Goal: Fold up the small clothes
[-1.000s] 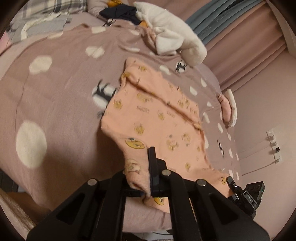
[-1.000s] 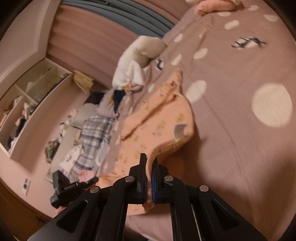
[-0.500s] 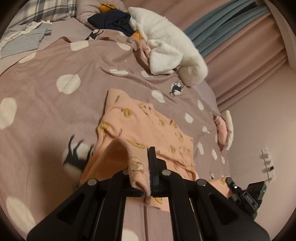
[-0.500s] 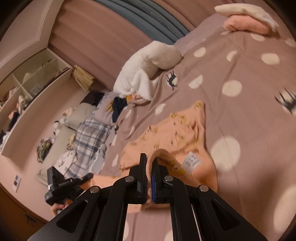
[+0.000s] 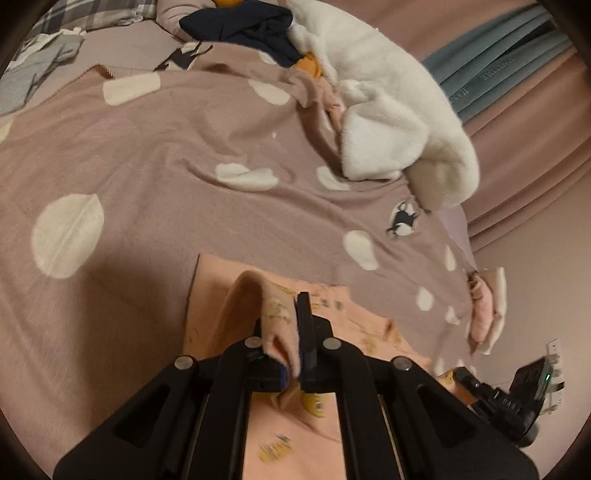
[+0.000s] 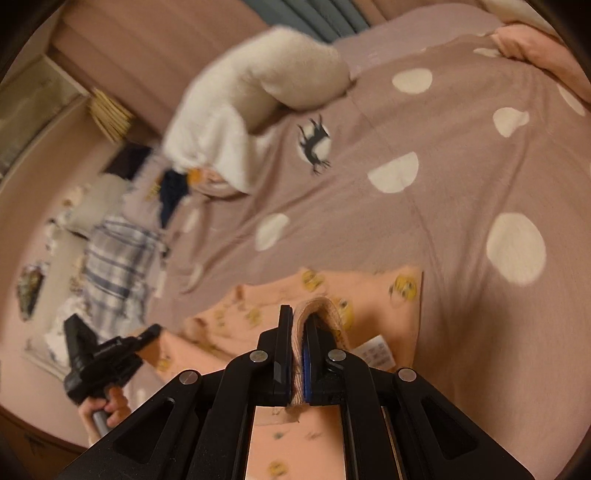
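Observation:
A small peach garment (image 5: 354, 325) with yellow cartoon prints lies on the mauve dotted bedspread (image 5: 147, 177). My left gripper (image 5: 286, 332) is shut on one edge of it, with the cloth looping up over the left finger. My right gripper (image 6: 300, 339) is shut on another edge of the same garment (image 6: 369, 295), and a white care label (image 6: 376, 350) shows just right of it. Both held edges are folded over the part that lies flat. Each gripper shows at the edge of the other's view.
A white fleece garment (image 5: 388, 110) and dark navy clothing (image 5: 243, 22) are heaped at the far side of the bed. A folded pink and white item (image 5: 487, 314) lies at the right edge. Plaid cloth (image 6: 114, 258), shelves and curtains surround the bed.
Both grippers have carried the held edges forward over the garment, so it has gone from spread out to doubled over on itself. The far heap now looks closer.

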The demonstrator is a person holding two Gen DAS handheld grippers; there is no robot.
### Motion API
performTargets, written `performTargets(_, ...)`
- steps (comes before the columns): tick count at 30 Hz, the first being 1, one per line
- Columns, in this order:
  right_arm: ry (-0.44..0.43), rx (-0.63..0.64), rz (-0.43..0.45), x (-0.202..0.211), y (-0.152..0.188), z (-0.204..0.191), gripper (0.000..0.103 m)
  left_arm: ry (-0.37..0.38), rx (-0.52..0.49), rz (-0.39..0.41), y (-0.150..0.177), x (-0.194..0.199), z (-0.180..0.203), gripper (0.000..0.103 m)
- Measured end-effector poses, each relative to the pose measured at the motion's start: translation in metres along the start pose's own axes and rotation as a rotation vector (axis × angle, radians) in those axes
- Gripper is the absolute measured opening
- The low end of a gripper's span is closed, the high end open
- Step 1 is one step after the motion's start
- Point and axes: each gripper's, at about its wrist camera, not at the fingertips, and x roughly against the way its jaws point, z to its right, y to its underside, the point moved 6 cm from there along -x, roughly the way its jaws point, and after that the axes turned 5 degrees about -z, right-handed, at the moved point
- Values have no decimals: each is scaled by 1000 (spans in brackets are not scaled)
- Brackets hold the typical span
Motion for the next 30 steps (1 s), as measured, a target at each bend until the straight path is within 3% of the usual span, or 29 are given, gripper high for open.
performTargets(3, 71, 8, -57, -25, 2, 13, 5, -5, 11, -62, 0, -20, -11, 2)
performTargets(6, 72, -24, -88, -42, 10, 30, 5, 42, 76, -54, -8, -22, -21, 6)
performTargets(8, 130, -46, -153, -52, 13, 42, 5, 3, 76, -34, -11, -19, -26, 15)
performTargets(11, 127, -48, -155, -47, 15, 39, 5, -19, 87, 28, -16, -6, -26, 53)
performTargets(12, 134, -50, -158, -43, 15, 37, 5, 6, 102, 53, -17, 2, -25, 73)
performTargets(13, 145, -52, -165, -38, 15, 35, 5, 55, 113, 81, -19, 9, -22, 79)
performTargets(15, 162, -44, -174, -29, 12, 31, 13, 119, 115, 107, -22, 19, -17, 83)
performTargets(17, 174, -35, -180, -20, 9, 26, 42, 155, 122, 106, -23, 24, -14, 93)
performTargets(18, 186, -34, -178, -15, 7, 25, 51, 157, 134, 84, -22, 25, -14, 101)
performTargets(19, 200, -35, -170, -10, 5, 23, 62, 159, 140, 72, -22, 24, -14, 102)
performTargets(22, 213, 3, -149, -2, 0, 11, 63, 171, 137, 82, -24, 30, -14, 102)
performTargets(24, 187, 31, -159, 4, 2, -4, 66, 116, 129, 92, -26, 30, -15, 102)
performTargets(26, 120, 66, -198, 2, 12, -24, 77, 56, 111, 83, -23, 30, -18, 102)
performTargets(30, 34, 169, -351, -34, 54, -66, 78, -9, 70, 37, -17, 25, -17, 102)
